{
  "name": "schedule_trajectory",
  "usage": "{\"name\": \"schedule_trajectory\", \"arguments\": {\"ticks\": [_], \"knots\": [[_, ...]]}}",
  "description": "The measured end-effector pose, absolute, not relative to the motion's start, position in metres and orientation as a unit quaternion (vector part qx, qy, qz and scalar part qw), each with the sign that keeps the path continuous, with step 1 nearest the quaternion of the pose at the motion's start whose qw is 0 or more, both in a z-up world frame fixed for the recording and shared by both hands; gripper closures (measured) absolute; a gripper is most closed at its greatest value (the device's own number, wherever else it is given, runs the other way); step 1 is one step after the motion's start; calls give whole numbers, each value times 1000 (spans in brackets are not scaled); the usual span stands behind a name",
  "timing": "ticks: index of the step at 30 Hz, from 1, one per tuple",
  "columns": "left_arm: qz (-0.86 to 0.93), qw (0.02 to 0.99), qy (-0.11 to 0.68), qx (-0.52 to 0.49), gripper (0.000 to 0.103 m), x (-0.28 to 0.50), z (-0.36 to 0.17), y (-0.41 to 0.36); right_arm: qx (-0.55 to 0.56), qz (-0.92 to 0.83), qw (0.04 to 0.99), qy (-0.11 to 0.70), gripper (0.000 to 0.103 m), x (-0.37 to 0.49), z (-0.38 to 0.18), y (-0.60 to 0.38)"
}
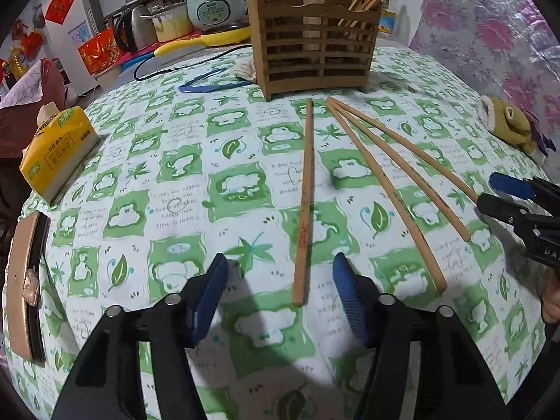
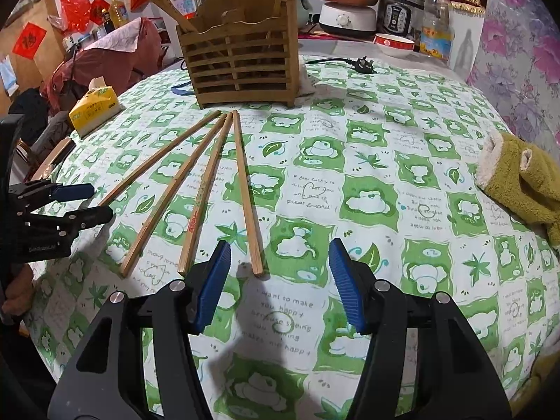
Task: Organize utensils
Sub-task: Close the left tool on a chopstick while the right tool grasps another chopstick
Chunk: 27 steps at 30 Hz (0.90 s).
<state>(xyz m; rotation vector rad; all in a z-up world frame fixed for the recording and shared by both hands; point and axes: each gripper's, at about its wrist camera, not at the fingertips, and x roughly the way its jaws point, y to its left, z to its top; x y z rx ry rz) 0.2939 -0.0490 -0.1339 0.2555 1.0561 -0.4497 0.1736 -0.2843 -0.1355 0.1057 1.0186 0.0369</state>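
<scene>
Four wooden chopsticks [image 2: 196, 189] lie fanned out on the green-and-white patterned tablecloth [image 2: 367, 182], far tips bunched together just in front of the slatted wooden utensil holder [image 2: 241, 66], near ends spread toward the cameras. The holder stands upright at the far side of the table, with more chopsticks poking out of its compartments.

The left gripper [image 1: 280, 273] hovers over the cloth, pointing steeply down — blue pads apart at a middling spread, gripping nothing. The near end of the leftmost chopstick [image 1: 303, 206], the one with red lettering, lies in the gap between them as the left wrist camera sees it, but neither pad presses on it.

Over to the right gripper [image 2: 280, 259] — same story: jaws roughly half open, empty. The butt of the rightmost chopstick [image 2: 246, 196] sits just inside its left pad, with no contact visible.

Off to the left sits a yellow tissue pack [image 1: 57, 150], and near the left edge a tan wallet-like case [image 1: 26, 280]. A olive-green mitten [image 2: 521, 178] rests at the right side. Cookers and pots crowd the background.
</scene>
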Motion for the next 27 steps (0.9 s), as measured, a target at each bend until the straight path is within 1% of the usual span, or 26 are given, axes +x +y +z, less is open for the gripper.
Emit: {"name": "schedule_trajectory", "arguments": {"ticks": [2, 8, 13, 14, 15, 17, 20, 22, 23, 24, 25, 26, 27], "knots": [[-212, 833, 497, 121, 50, 291, -133, -48, 50, 17, 872, 487, 45, 174, -135, -284], [-216, 833, 496, 118, 60, 281, -131, -45, 51, 17, 871, 488, 45, 174, -135, -285], [-218, 833, 494, 117, 63, 281, -131, -47, 49, 19, 871, 488, 45, 175, -135, -284], [-219, 833, 494, 116, 68, 281, -131, -48, 49, 20, 871, 488, 45, 175, -135, -283], [-222, 833, 494, 116, 71, 281, -130, -49, 49, 20, 871, 489, 45, 175, -135, -283], [-229, 832, 491, 119, 85, 280, -130, -52, 50, 22, 871, 489, 46, 175, -136, -282], [-234, 832, 489, 123, 94, 278, -130, -55, 49, 27, 868, 494, 55, 176, -138, -281], [-235, 831, 489, 122, 94, 278, -130, -55, 49, 30, 866, 497, 63, 176, -139, -280], [-236, 831, 489, 120, 94, 279, -130, -54, 48, 33, 865, 499, 66, 177, -140, -279], [-237, 831, 489, 119, 94, 279, -130, -54, 47, 34, 864, 501, 72, 177, -141, -278], [-238, 831, 489, 119, 94, 279, -130, -54, 46, 37, 860, 506, 75, 178, -143, -276], [-238, 831, 488, 120, 94, 280, -130, -55, 43, 38, 859, 508, 76, 179, -143, -275], [-237, 832, 487, 121, 94, 280, -130, -55, 42, 42, 859, 508, 81, 179, -143, -274]]}}
